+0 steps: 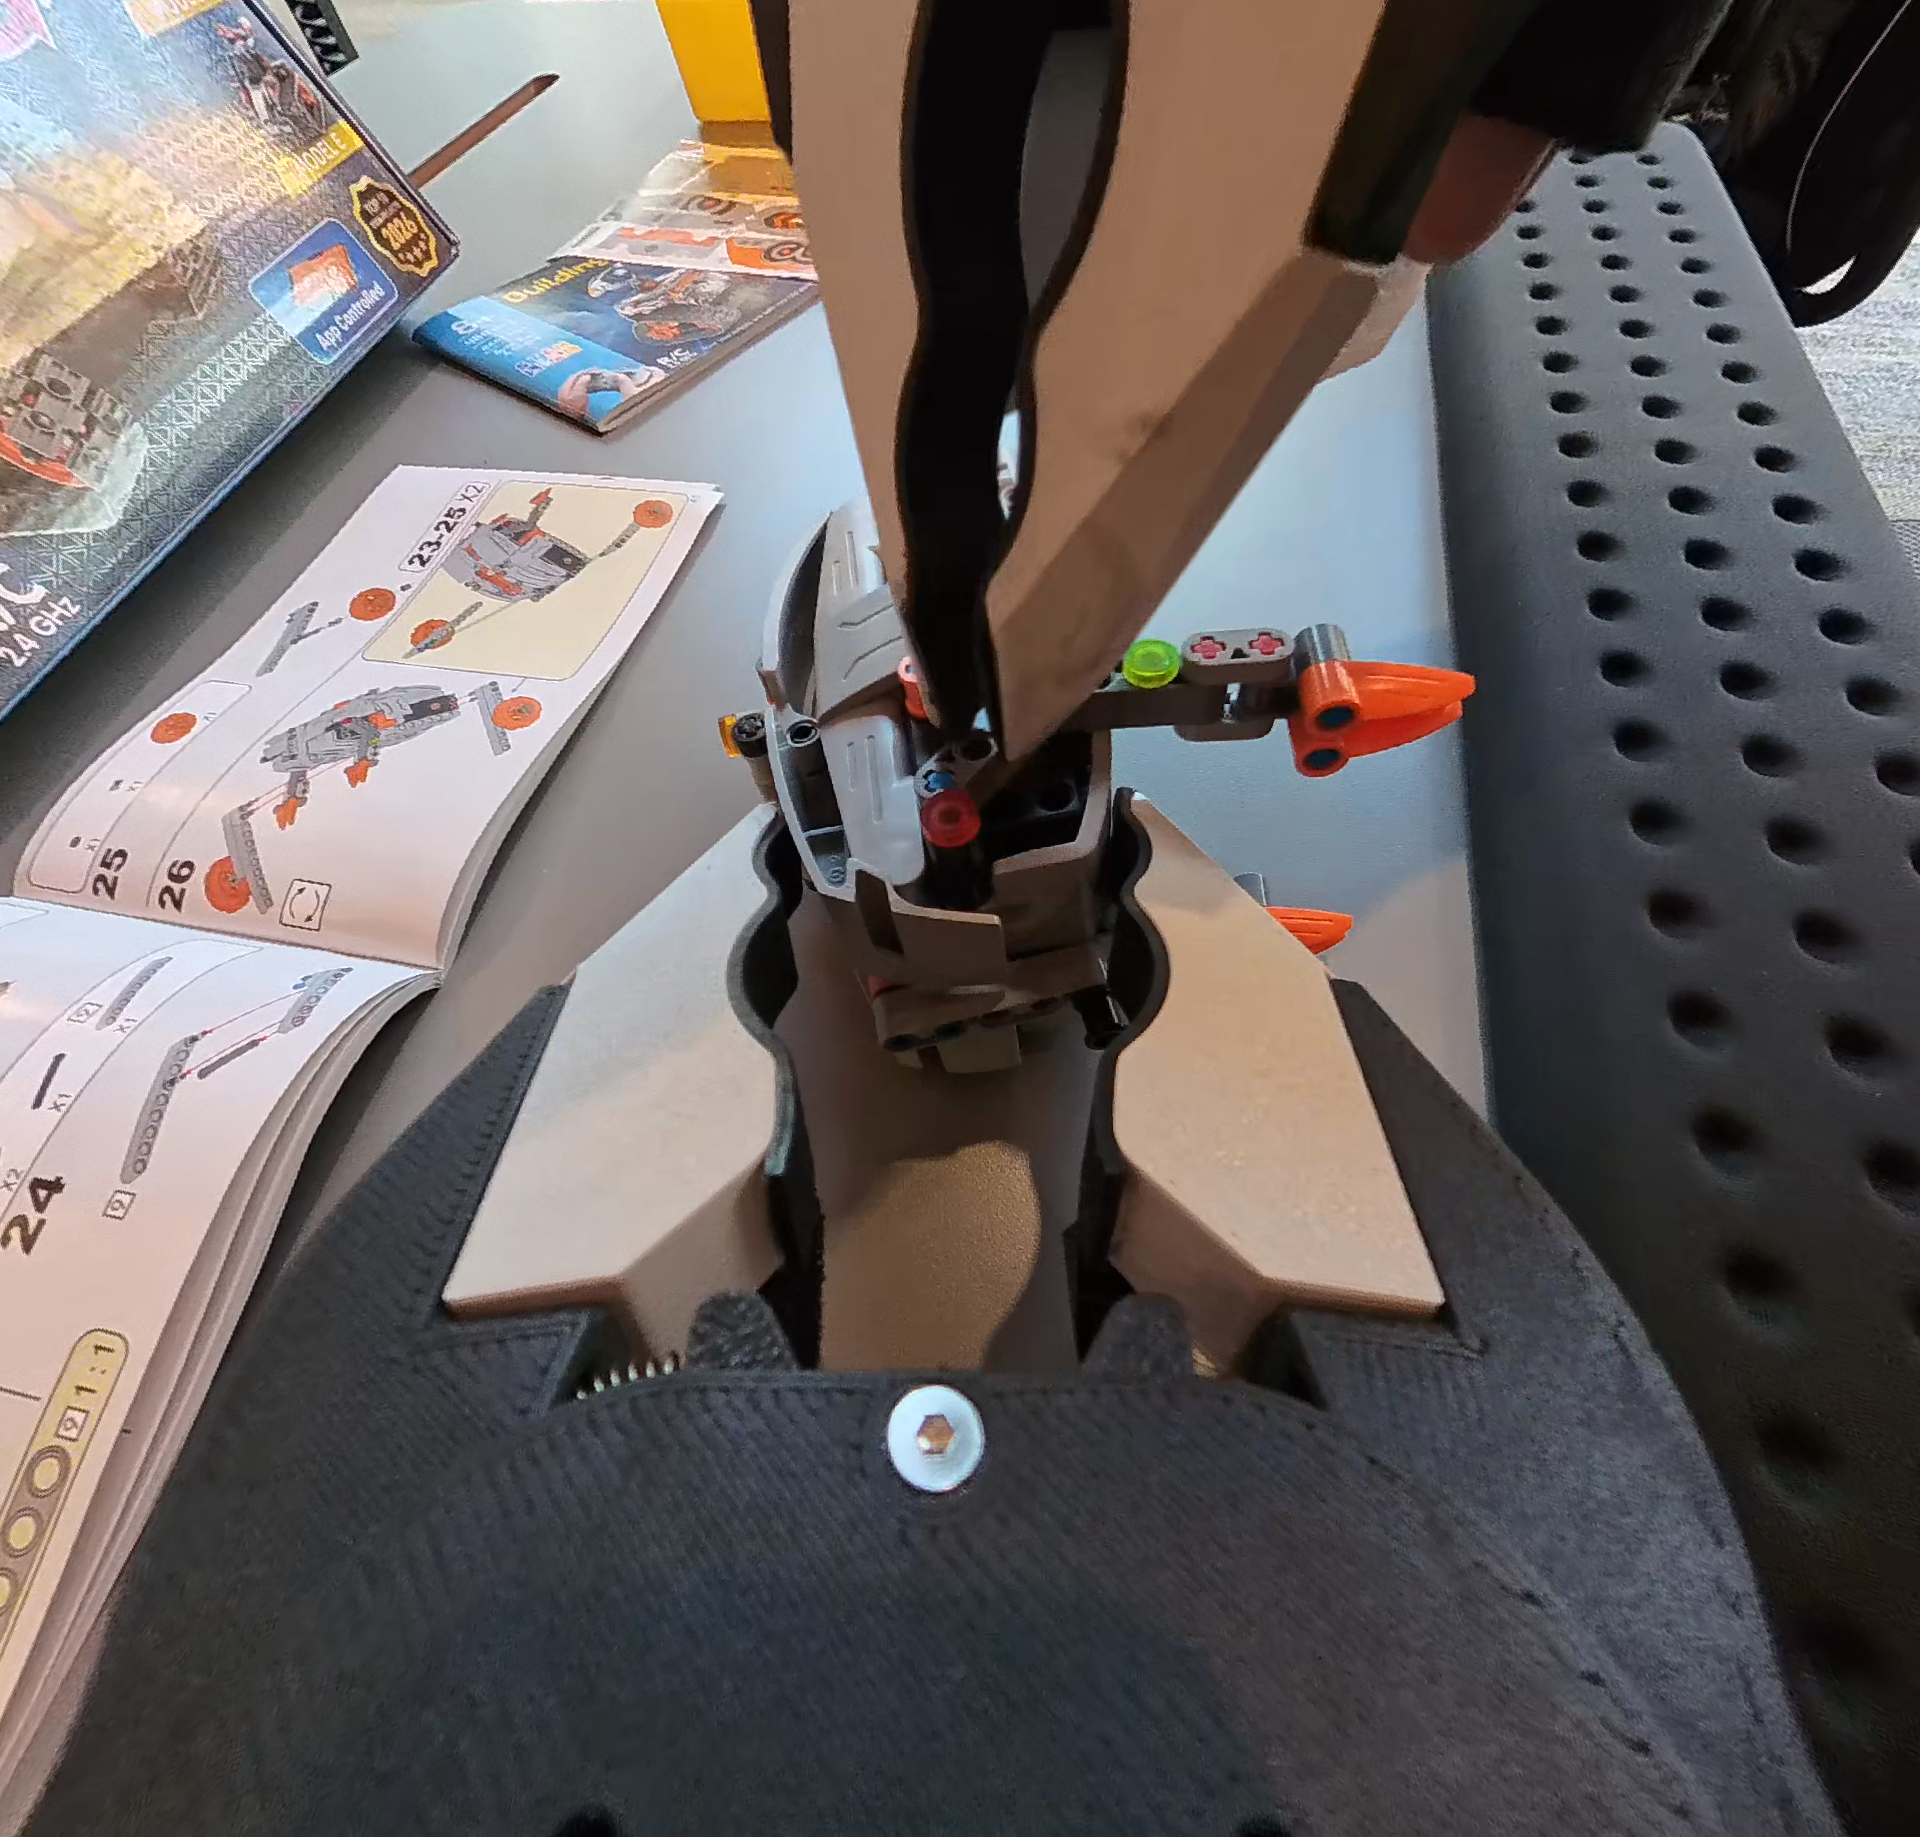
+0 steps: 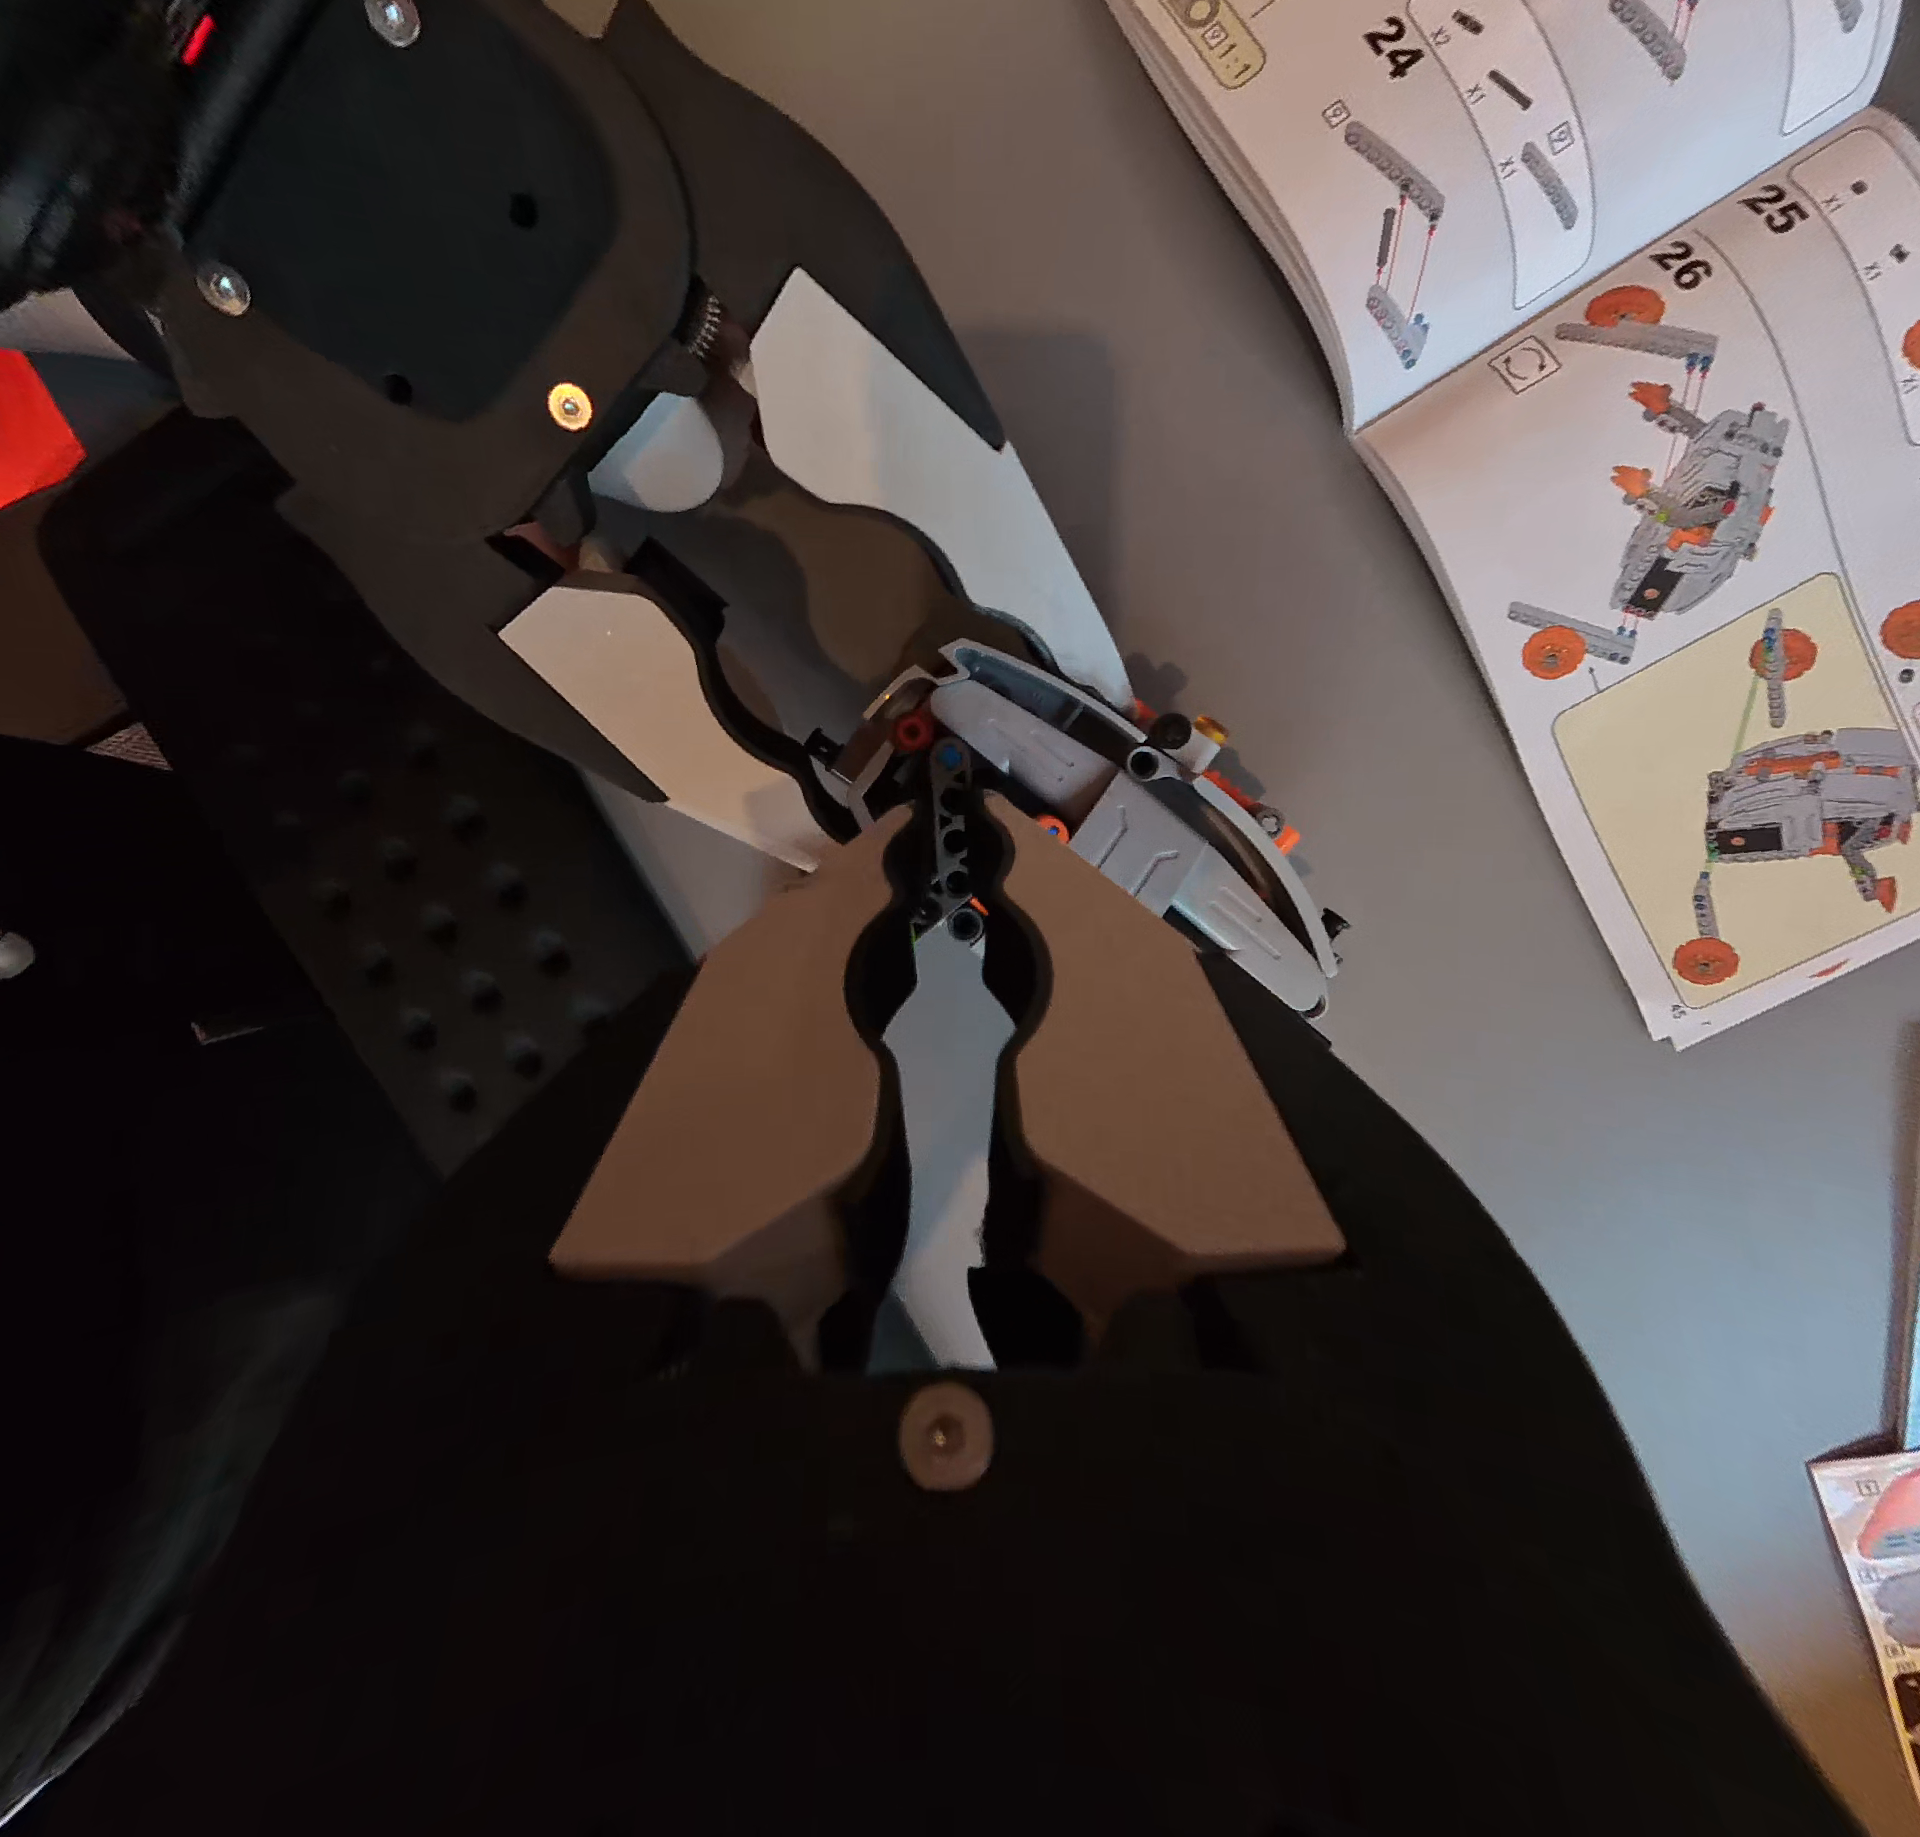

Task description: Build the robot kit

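The brick model (image 1: 935, 831) stands on the worktop (image 1: 623, 779) near its right edge, between the left claw (image 1: 940, 914) and the right claw (image 1: 961, 738) above it. The open instruction booklet (image 1: 312, 748) lies to its left, the box (image 1: 177, 281) behind that, and a closed booklet (image 1: 613, 333) toward the far edge.

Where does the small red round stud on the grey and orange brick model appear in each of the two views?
Left wrist view: the small red round stud sits near the centre, beside the right gripper.
Right wrist view: it lies slightly above centre.
Shared landmark: the open white instruction booklet.
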Tool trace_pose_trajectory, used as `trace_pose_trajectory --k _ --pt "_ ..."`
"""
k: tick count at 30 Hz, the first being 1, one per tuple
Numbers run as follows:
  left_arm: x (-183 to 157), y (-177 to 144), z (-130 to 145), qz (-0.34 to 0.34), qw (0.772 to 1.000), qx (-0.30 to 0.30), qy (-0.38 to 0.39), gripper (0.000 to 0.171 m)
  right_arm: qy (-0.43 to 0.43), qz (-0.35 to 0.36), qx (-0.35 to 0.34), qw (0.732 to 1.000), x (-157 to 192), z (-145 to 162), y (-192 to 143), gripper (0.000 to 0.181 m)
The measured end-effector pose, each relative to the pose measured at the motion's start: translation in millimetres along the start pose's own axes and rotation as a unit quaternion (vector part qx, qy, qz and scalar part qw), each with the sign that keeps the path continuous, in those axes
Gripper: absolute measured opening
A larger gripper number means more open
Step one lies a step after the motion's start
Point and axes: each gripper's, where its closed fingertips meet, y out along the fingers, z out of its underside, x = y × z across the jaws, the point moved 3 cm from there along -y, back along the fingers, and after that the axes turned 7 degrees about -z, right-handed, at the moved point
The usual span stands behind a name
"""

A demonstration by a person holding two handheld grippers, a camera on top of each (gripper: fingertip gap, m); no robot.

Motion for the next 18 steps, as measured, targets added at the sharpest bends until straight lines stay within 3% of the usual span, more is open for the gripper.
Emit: trace_pose_trajectory --k 11,16,18 --pt "0.0 -0.3 0.2 0.001 1.000 0.000 0.002 0.058 -0.005 0.007 0.010 1.000 -0.7 3.8 5.3 0.007" --pt "1.2 0.1 0.5 0.004 1.000 0.002 -0.009 0.058 0.088 0.012 0.000 0.996 0.9 3.1 5.6 0.007" --pt "1.2 0.0 0.6 0.005 1.000 0.002 -0.010 0.058 0.070 0.017 0.006 0.997 1.6 3.3 5.8 0.007"
